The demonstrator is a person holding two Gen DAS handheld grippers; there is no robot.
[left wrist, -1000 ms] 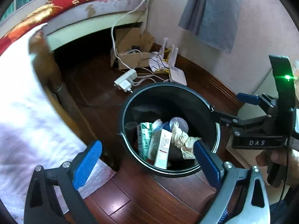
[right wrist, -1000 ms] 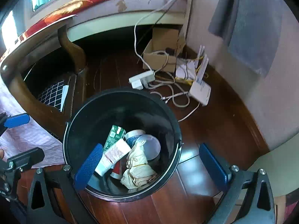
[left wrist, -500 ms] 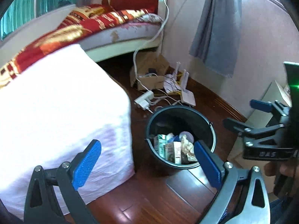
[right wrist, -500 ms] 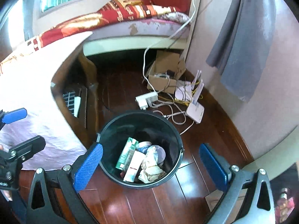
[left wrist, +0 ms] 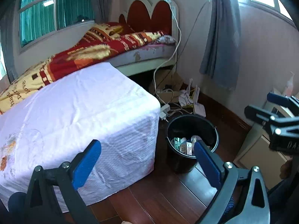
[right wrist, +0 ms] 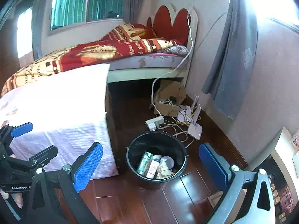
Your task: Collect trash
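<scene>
A black bucket [right wrist: 183, 149] stands on the wooden floor beside the table. It holds a green carton [right wrist: 144, 160], a white tube [right wrist: 152, 169], a clear lid [right wrist: 168, 161] and crumpled paper [right wrist: 164, 172]. It also shows in the left wrist view [left wrist: 179, 160]. My left gripper [left wrist: 147, 160] is open and empty, high above the floor. My right gripper [right wrist: 151, 166] is open and empty, raised well above the bucket. Each gripper shows at the edge of the other's view, the right [left wrist: 269, 110] and the left [right wrist: 26, 140].
A table under a white cloth [left wrist: 74, 115] stands left of the bucket. A bed with a red blanket [right wrist: 104, 50] is behind it. A cardboard box [right wrist: 168, 100], power strip [right wrist: 155, 121], router [right wrist: 194, 128] and cables lie by the wall. A white cabinet [left wrist: 261, 149] is at the right.
Both grippers have risen and pulled back from the bucket, so it looks much smaller and the table top and bed have come into view. Both stay open and empty.
</scene>
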